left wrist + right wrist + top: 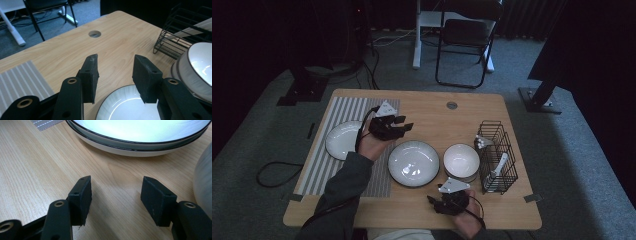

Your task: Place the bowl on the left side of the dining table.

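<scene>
On the light wooden worktop (432, 120), a small white round plate (341, 140) lies at the left on the grey striped placemat (332, 165), and just right of it the left tool (404, 122) hovers with jaws apart and empty, beyond the far rim of the wide dark-rimmed white plate (413, 163). Right of that plate sit the white dark-rimmed bowls (461, 162), then a black wire basket (497, 155). The right tool (432, 202), also open and empty, rests low at the near edge.

The worktop (437, 117) is seen as pale wood-grain laminate, smooth and matt. A glossy glazed finish is shown by the white dinner plate (413, 163) and the bowl (461, 161) (dark-rimmed). The placemat (343, 112) looks woven and striped, the cutlery basket (497, 155) is black wire, and matt black plastic forms the left hand-held gripper (115, 75).
</scene>
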`<state>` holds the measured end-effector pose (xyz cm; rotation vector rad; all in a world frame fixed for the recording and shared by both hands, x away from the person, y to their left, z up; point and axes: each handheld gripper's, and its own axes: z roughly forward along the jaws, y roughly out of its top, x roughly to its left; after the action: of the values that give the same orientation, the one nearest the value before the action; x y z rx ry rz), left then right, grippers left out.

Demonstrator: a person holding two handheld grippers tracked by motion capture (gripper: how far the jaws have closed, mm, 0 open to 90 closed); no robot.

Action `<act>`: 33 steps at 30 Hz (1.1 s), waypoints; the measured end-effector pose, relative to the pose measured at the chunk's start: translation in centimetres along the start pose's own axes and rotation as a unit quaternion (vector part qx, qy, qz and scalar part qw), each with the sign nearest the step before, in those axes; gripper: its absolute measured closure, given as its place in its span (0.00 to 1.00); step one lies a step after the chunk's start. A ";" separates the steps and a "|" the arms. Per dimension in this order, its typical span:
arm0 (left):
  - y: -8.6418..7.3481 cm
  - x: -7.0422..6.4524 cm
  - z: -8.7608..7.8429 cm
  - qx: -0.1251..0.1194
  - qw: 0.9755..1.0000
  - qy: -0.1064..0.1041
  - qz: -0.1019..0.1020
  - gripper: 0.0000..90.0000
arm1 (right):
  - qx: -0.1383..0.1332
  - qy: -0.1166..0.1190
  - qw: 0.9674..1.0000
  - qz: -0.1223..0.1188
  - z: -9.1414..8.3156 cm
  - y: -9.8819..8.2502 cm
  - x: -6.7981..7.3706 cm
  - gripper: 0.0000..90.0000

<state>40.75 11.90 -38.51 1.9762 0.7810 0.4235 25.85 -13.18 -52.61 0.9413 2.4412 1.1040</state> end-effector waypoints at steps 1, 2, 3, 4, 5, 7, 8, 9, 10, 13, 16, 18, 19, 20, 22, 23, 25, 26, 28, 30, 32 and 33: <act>0.1 -0.2 0.1 0.001 1.000 -0.003 0.002 0.63 | 0.000 0.000 1.000 0.000 0.0 0.0 0.0 0.46; 0.2 -0.3 0.3 0.002 1.000 -0.005 0.005 0.63 | 0.000 0.001 1.000 -0.001 0.0 0.0 0.0 0.46; 0.3 -0.5 0.4 0.002 1.000 -0.007 0.007 0.63 | 0.001 0.001 1.000 -0.001 0.1 0.1 0.0 0.46; 0.5 -0.7 0.5 0.003 1.000 -0.009 0.009 0.63 | 0.000 0.001 1.000 -0.002 0.1 0.1 0.0 0.46; 0.6 -0.8 0.6 0.002 1.000 -0.011 0.010 0.63 | 0.000 0.001 1.000 -0.002 0.1 0.1 0.0 0.46; 0.9 -1.2 0.8 0.003 1.000 -0.015 0.014 0.63 | 0.001 0.001 1.000 -0.002 0.2 0.1 0.0 0.46; 1.0 -1.3 0.9 0.004 1.000 -0.017 0.017 0.63 | 0.000 0.002 1.000 -0.002 0.2 0.2 0.1 0.46; 1.1 -1.5 1.1 0.004 1.000 -0.019 0.020 0.63 | 0.000 0.002 1.000 -0.002 0.2 0.2 0.1 0.45; 1.2 -1.7 1.2 0.004 1.000 -0.021 0.022 0.62 | 0.000 0.002 1.000 -0.002 0.2 0.2 0.1 0.45; 1.6 -2.3 1.6 0.004 0.999 -0.027 0.028 0.62 | 0.001 0.003 1.000 -0.003 0.2 0.2 0.1 0.45; 1.7 -2.7 2.0 0.007 0.999 -0.033 0.033 0.62 | 0.000 0.003 1.000 -0.004 0.3 0.2 0.1 0.45; 1.8 -2.9 2.2 0.009 0.999 -0.038 0.036 0.62 | -0.001 0.004 1.000 -0.005 0.3 0.3 0.1 0.45; 1.8 -3.1 2.4 0.010 0.999 -0.040 0.036 0.62 | 0.000 0.004 1.000 -0.005 0.3 0.3 0.1 0.45; 1.8 -3.2 2.5 0.011 0.998 -0.042 0.038 0.62 | 0.000 0.004 1.000 -0.005 0.3 0.3 0.1 0.45; 1.9 -3.5 2.8 0.012 0.998 -0.046 0.039 0.62 | 0.000 0.005 1.000 -0.006 0.4 0.3 0.1 0.44; 2.0 -3.6 2.9 0.013 0.998 -0.047 0.041 0.62 | 0.000 0.005 1.000 -0.007 0.4 0.3 0.1 0.44; 2.0 -3.8 3.1 0.012 0.998 -0.050 0.039 0.62 | 0.000 0.005 1.000 -0.008 0.4 0.4 0.1 0.44; 2.1 -3.9 3.2 0.013 0.998 -0.050 0.041 0.62 | 0.000 0.006 1.000 -0.009 0.4 0.4 0.1 0.44; 2.1 -4.1 3.4 0.014 0.998 -0.054 0.043 0.62 | 0.000 0.007 1.000 -0.009 0.4 0.4 0.1 0.43; 2.2 -4.4 3.6 0.016 0.997 -0.055 0.047 0.62 | 0.001 0.009 1.000 -0.011 0.5 0.4 0.1 0.42; 2.3 -4.6 3.8 0.016 0.997 -0.058 0.049 0.62 | 0.002 0.010 1.000 -0.012 0.5 0.4 0.1 0.42; 2.3 -4.7 3.9 0.015 0.997 -0.059 0.048 0.62 | 0.002 0.010 1.000 -0.012 0.5 0.4 0.1 0.42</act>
<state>40.36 5.39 -38.39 2.0528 0.6217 0.3493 26.15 -12.64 -52.62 0.9044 2.4641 1.1068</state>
